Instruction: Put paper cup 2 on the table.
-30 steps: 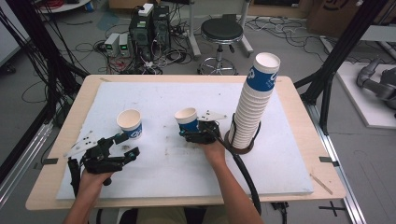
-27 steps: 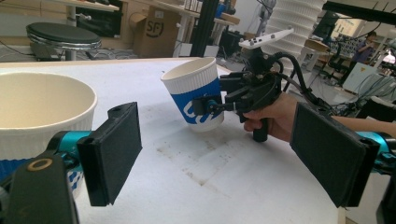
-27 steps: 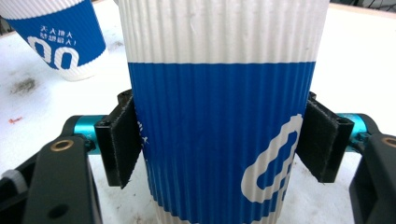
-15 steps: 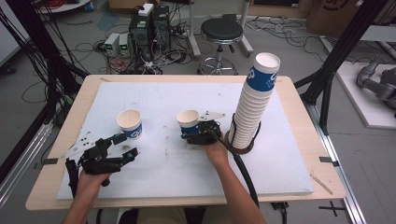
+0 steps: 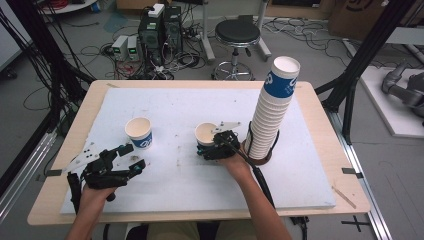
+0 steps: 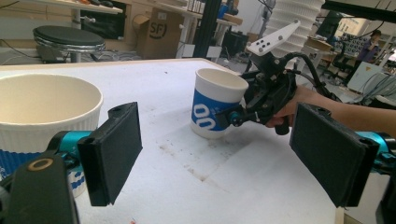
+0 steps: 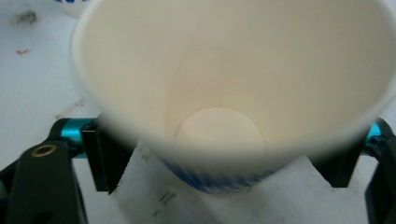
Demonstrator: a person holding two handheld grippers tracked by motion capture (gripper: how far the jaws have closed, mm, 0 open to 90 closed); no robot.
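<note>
Left of the tall cup stack, the left gripper rests low on the white tabletop, jaws spread wide and empty, just near-side of the first cup. Between that cup and the stack, the right gripper has its jaws closed around the lower wall of the second cup, which stands upright, its base on or barely above the surface. Judged step is placing: keep it upright, seat the base flat, then release without squeezing the thin wall.

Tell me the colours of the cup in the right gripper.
White cup with a blue band and white lettering, clearest in the left gripper view.
</note>
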